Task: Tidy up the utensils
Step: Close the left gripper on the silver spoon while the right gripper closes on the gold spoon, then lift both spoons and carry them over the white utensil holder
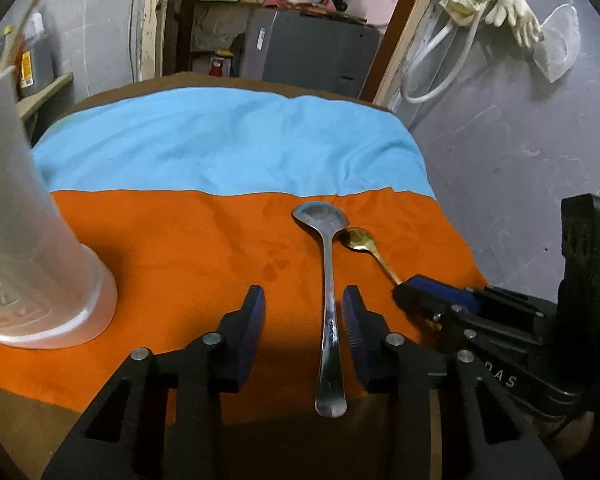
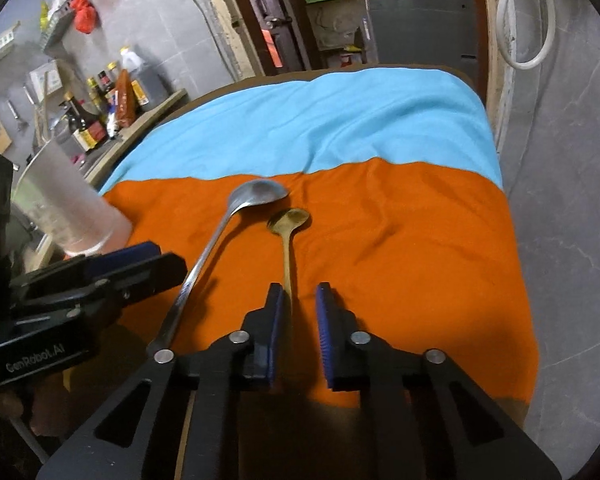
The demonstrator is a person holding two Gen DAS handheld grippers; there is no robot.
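A long silver spoon [image 1: 329, 280] [image 2: 204, 260] lies on the orange cloth [image 1: 180, 248], bowl pointing away from me. A short gold spoon [image 1: 358, 238] [image 2: 288, 220] lies just to its right. My left gripper [image 1: 304, 320] is open low over the cloth. The silver handle runs between its jaws, close to the right pad and well clear of the left one. My right gripper [image 2: 300, 320] stands narrowly open. The gold handle runs in along its left pad, with a gap to the right pad. A tall frosted cup [image 1: 40, 260] [image 2: 68, 208] stands upright at the left.
Behind the orange cloth lies a blue cloth [image 1: 220, 140]. The table drops off at the right beside a grey wall [image 2: 560, 200]. A shelf with bottles [image 2: 100, 112] runs along the left. Rubber gloves [image 1: 512, 12] and a hose hang on the wall.
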